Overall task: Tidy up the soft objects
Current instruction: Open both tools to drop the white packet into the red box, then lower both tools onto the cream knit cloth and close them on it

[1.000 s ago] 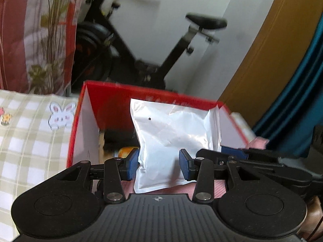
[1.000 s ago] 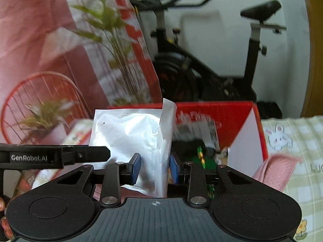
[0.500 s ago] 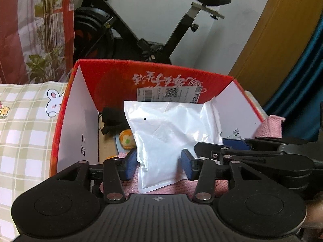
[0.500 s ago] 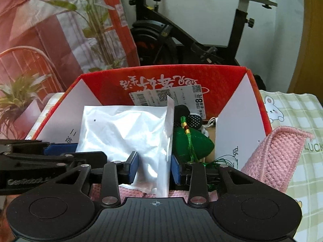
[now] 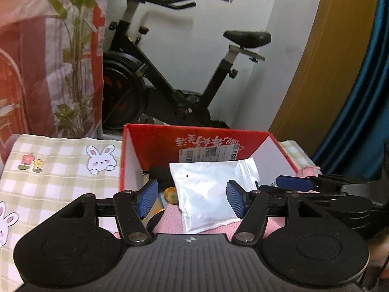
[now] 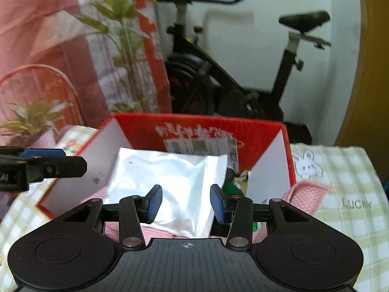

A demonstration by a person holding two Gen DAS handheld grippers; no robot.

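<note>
White pouch [image 5: 209, 194] inside red box [image 5: 194, 133]

Readable text, all placed relative to the red cardboard box [image 5: 155, 136]:

- Inside its back wall: white printed characters, upside down from my cameras, can't make them out.
- Below them, a white shipping label [image 5: 209, 152] with barcodes; only a large "8" at its right end is legible, rest too small. In my right wrist view the same label [image 6: 201, 146] is blurred.
- Right of the box, the checked tablecloth [image 6: 350, 170] reads "LUCKY".
- Left inner flap: small dark marks, unreadable.
</note>
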